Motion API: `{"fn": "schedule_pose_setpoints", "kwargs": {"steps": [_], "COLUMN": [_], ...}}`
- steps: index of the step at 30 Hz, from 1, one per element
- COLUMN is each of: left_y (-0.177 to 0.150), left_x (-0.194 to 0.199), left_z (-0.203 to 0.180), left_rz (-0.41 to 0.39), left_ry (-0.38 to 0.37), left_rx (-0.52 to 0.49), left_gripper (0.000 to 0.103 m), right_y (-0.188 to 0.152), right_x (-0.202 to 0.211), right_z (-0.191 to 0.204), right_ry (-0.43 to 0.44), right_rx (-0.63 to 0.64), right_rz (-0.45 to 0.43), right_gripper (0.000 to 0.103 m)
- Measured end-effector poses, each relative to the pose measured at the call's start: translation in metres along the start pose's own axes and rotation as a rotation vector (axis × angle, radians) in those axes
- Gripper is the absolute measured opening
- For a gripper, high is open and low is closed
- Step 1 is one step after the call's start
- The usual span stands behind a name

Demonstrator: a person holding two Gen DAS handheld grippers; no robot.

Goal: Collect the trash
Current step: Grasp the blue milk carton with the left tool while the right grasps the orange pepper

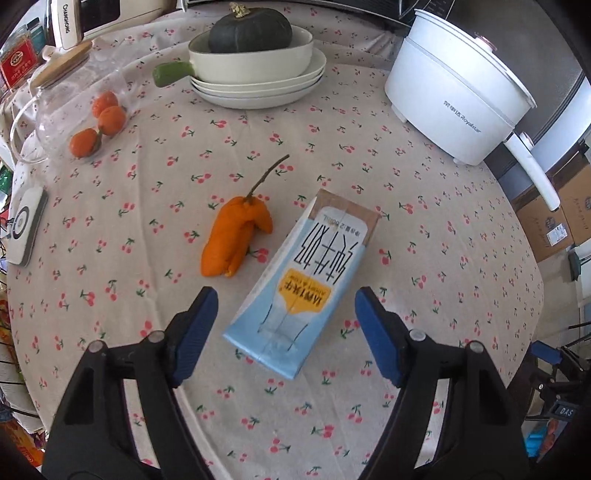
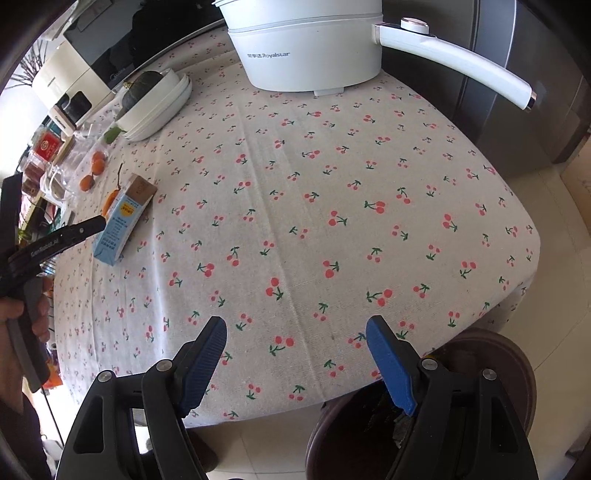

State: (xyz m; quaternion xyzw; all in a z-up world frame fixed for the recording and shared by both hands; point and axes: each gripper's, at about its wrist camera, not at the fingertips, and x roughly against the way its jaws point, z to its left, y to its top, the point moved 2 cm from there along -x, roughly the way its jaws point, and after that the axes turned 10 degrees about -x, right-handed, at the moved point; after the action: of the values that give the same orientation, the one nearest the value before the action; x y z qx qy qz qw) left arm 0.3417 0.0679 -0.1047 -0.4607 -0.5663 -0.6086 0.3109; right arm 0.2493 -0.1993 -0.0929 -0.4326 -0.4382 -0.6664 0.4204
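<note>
I count, around the one milk carton (image 1: 295, 284): one orange pepper (image 1: 232, 240) beside it, three tangerines (image 1: 99, 123) beyond, one squash (image 1: 250, 31), three stacked plates (image 1: 258, 88), one electric pot (image 1: 458, 92).

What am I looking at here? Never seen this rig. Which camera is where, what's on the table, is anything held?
No robot arm: a person carries a two-finger gripper in each hand, with a fisheye camera on each looking along its fingers.

Left wrist view: the left gripper is open above a light blue milk carton lying flat on the cherry-print tablecloth; the fingers are not touching it. Beside the carton lies an orange peel. Further back sit a dark squash in stacked white dishes and a white electric pot.

Right wrist view: the right gripper is open and empty at the table edge, above a dark brown bin on the floor.

Nothing is held.
</note>
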Motion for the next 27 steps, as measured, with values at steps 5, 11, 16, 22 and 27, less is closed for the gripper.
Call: {"fn": "schedule_pose_setpoints", "kwargs": {"steps": [5,11,16,22,27], "left_y": [-0.004,-0.031,-0.071,-0.102,-0.121], "left_x": [-0.010,0.022,0.060,0.081,0.080], "left_z": [-0.006,0.007,0.035,0.078,0.118], "left_rz": [0.014,-0.035,-0.098,-0.130,-0.106], "left_ry": [-0.012,-0.054,-0.034,0.085,0.131], "left_rx": [0.025,0.152,0.236,0.283,0.349], "left_gripper": [0.061,0.055,0.054,0.054,0.054], "right_y": [0.003,0.000,-0.008,-0.005,0.003], "right_x": [-0.007,-0.009,-0.011,-0.017,-0.039], "right_z": [-0.009,-0.009,0.010,0.071,0.146], "right_ry": [-0.027,-0.041,-0.036,-0.002,0.055], "right_rx": [-0.007,0.010,0.047,0.116,0.159], "right_rz": [0.016,0.021,0.019,-0.010,-0.012], "right_gripper": [0.079,0.079,0.079,0.079,0.079]}}
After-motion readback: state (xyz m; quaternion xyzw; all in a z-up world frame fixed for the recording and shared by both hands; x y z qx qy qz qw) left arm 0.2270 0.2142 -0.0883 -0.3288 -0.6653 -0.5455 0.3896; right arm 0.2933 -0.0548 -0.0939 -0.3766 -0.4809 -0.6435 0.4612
